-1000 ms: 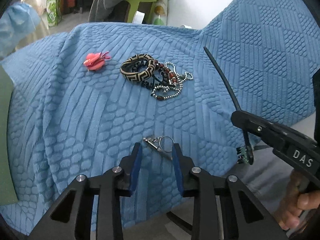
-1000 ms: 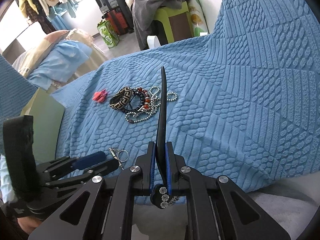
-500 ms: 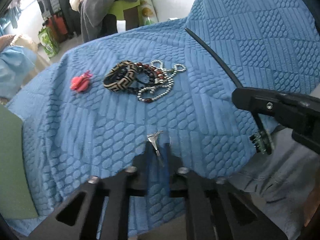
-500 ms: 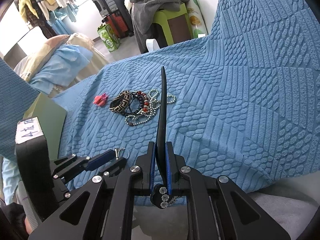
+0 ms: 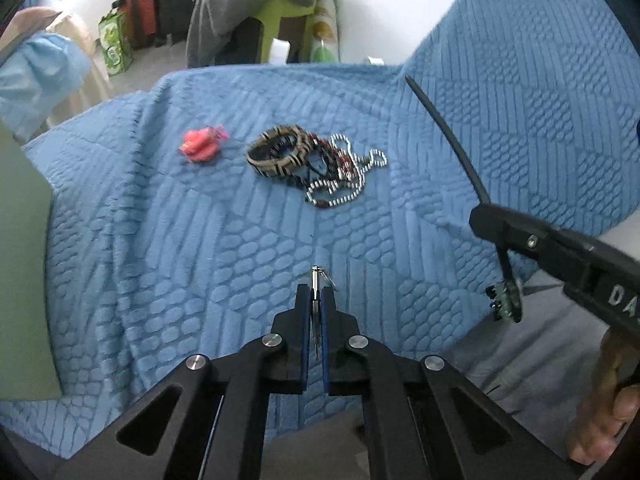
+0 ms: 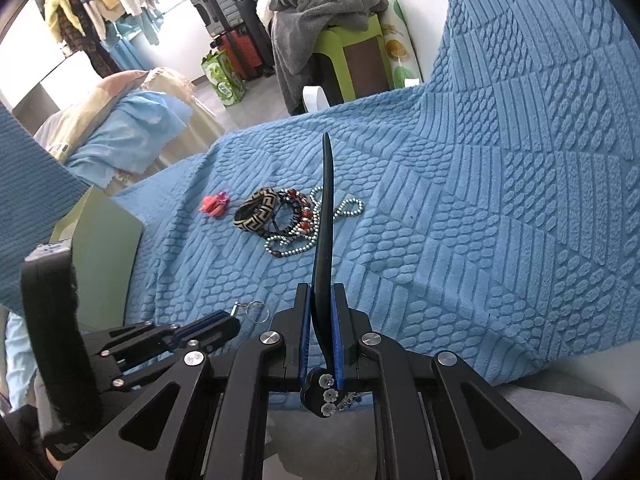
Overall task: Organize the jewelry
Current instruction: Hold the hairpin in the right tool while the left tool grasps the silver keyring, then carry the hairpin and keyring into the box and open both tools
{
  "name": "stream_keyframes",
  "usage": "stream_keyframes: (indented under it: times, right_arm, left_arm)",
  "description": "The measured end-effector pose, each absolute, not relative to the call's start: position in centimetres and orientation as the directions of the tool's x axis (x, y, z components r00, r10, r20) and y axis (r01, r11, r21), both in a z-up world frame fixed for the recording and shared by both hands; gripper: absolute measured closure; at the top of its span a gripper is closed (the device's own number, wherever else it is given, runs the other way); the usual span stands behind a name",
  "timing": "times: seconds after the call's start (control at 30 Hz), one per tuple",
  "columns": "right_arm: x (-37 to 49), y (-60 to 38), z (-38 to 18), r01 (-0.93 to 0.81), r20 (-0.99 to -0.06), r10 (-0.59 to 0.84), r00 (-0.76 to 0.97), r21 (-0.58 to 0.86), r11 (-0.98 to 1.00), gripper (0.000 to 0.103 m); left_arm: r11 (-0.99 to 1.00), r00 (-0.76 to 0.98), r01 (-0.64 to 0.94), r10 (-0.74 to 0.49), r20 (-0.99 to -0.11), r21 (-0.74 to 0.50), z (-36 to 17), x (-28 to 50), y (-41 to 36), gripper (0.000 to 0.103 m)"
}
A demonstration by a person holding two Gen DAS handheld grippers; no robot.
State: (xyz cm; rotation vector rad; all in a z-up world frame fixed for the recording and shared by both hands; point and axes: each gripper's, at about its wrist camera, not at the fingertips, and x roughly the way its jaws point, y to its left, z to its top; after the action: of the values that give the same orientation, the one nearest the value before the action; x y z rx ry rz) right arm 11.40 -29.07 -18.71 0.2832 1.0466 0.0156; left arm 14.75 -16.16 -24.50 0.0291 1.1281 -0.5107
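My left gripper [image 5: 316, 300] is shut on a small metal pin with a key ring [image 5: 316, 280], held just above the near edge of the blue quilt [image 5: 200, 240]. It also shows in the right wrist view [image 6: 224, 326]. My right gripper [image 6: 322, 300] is shut on a long black hair stick [image 6: 326, 216] with flower beads at its end; the stick also shows in the left wrist view [image 5: 448, 136]. A patterned bangle [image 5: 276, 154], beaded bracelets and a silver bead chain [image 5: 344, 184] lie in a pile mid-quilt. A pink hair clip [image 5: 200, 146] lies to their left.
A green board [image 5: 24, 260] stands at the quilt's left edge. Behind the quilt are a green stool with grey clothes [image 6: 340, 40], suitcases and a blue pillow [image 6: 132, 136]. The quilt rises steeply on the right.
My left gripper closed on the metal pin with the key ring and lifted it slightly off the quilt. My right gripper kept its hold on the hair stick.
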Motion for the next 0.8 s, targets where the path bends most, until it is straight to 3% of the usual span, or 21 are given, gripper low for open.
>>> stream_keyframes:
  times: [0.8]
  right_arm:
    - [14.3, -19.7, -8.9, -0.06, -0.778, 0.219, 0.589, 0.228, 0.972, 0.096]
  left_arm:
    - [0.935, 0.523, 0.258, -0.348, -0.778, -0.244, -8.0, 17.1, -3.3, 0.102]
